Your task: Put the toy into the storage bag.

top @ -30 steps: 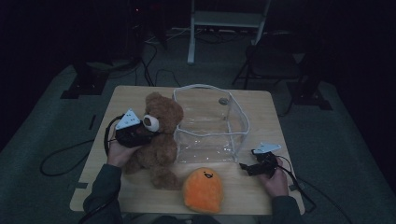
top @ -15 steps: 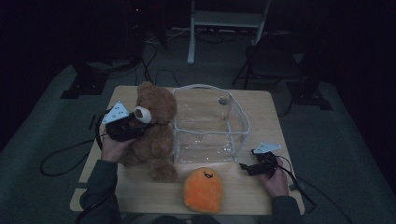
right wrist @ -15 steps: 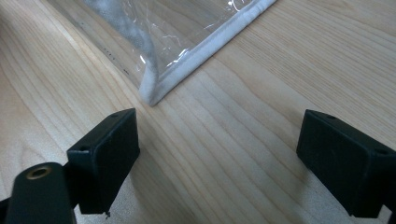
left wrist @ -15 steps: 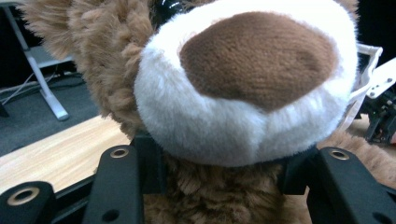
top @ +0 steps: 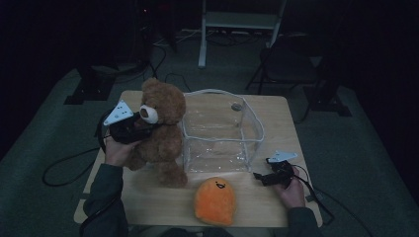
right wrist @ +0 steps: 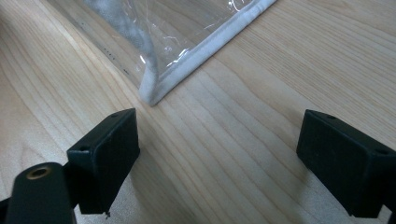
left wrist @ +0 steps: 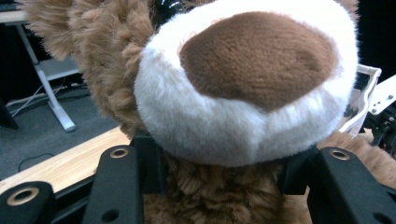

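A brown teddy bear (top: 165, 106) is held upright left of a clear plastic bag (top: 249, 111). My left gripper (top: 141, 129) is shut on the bear at the neck, just under its white muzzle. In the left gripper view the muzzle with its brown nose (left wrist: 243, 79) looms close, and both jaws press into the brown fur below it. The bear's legs hang down to about the tabletop. My right gripper (top: 259, 177) rests open on the table (top: 148, 207) right of the bag, facing the bag's white-edged bottom corner (right wrist: 187, 51) with nothing between its jaws.
An orange plush toy (top: 216, 200) with a small face lies at the front of the table, before the bag. The bag stands open at the top, with white piping along its rim. Cables trail off both table sides onto the dark floor; a chair stands behind.
My left gripper has raised the bear and drawn it slightly left, so the bear stands taller beside the bag. The right gripper has stayed put.
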Action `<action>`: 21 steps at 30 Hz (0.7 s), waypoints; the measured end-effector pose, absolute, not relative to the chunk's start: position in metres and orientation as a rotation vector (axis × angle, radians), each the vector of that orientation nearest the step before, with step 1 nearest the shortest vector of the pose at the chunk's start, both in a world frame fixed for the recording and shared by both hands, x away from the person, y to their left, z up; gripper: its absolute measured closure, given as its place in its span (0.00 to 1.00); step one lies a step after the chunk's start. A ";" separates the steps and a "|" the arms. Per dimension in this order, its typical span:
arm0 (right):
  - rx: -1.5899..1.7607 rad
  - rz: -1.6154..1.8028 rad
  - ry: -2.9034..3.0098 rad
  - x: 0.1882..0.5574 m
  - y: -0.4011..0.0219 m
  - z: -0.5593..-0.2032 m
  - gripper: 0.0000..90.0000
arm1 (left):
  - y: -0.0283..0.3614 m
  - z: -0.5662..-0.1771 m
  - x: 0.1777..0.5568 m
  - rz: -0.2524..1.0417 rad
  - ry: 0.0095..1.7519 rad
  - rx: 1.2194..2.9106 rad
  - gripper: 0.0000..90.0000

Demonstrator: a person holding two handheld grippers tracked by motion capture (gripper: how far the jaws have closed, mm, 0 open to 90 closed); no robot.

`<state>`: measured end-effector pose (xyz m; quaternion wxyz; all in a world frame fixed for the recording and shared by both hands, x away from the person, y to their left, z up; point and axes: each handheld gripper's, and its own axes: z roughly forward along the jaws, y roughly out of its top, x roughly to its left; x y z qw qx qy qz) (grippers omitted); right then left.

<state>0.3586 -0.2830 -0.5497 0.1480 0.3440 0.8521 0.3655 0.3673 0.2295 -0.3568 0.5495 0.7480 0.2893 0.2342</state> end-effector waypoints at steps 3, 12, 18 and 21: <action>0.989 1.051 2.451 0.359 -0.283 -0.550 0.14 | 0.230 -0.353 0.368 0.558 0.680 1.766 0.53; 0.990 1.051 2.451 0.359 -0.283 -0.550 0.14 | 0.231 -0.344 0.369 0.572 0.680 1.753 0.53; 0.990 1.051 2.451 0.359 -0.283 -0.550 0.14 | 0.232 -0.337 0.369 0.589 0.676 1.750 0.53; 0.989 1.051 2.451 0.359 -0.283 -0.550 0.14 | 0.233 -0.334 0.369 0.595 0.679 1.745 0.53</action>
